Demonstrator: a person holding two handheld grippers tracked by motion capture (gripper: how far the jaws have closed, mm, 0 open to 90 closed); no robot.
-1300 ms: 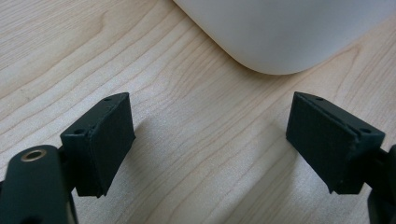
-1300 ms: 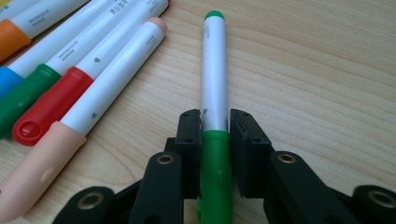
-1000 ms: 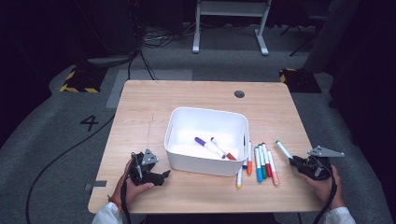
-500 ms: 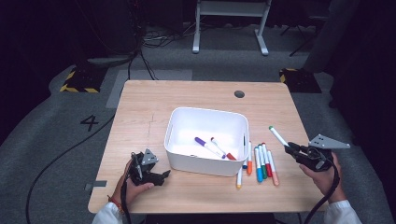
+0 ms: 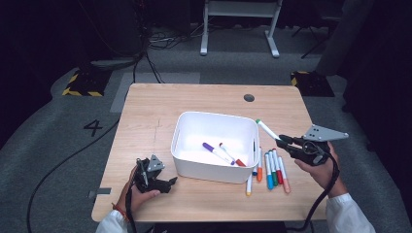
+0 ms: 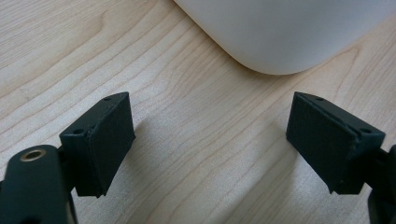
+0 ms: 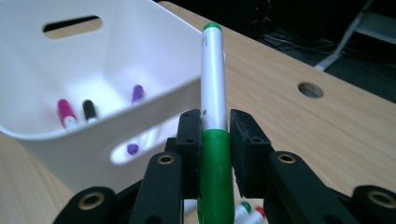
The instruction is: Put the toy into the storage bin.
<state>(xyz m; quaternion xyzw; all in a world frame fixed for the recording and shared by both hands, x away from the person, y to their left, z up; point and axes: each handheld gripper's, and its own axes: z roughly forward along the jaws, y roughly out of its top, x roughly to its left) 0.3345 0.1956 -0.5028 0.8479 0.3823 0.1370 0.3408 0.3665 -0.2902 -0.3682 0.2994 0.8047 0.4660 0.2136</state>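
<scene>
The green marker (image 5: 267, 130) is clamped between the jaws of the right gripper (image 5: 290, 143), held above the table's right side, just past the right wall of the white bin (image 5: 252, 160); its long axis runs from the jaws up and away toward the bin's far right corner, green tip leading. In the right gripper view the marker (image 7: 214, 126) stands between the black pads, green cap low, white barrel rising past the bin's rim. Nearest the person, the left gripper (image 5: 156, 180) rests by the table's front left edge, its jaws wide apart with bare wood between them, the bin's rounded corner (image 6: 280, 42) just ahead. A row of loose markers (image 5: 272, 169) lies on the table (image 5: 145, 111) between the bin and the right hand. Open wood spreads to the bin's left and beyond it to the far edge. Inside the bin lie a purple marker (image 5: 214, 151), a red one (image 5: 232, 155) beside it, and a dark one against the right wall.
</scene>
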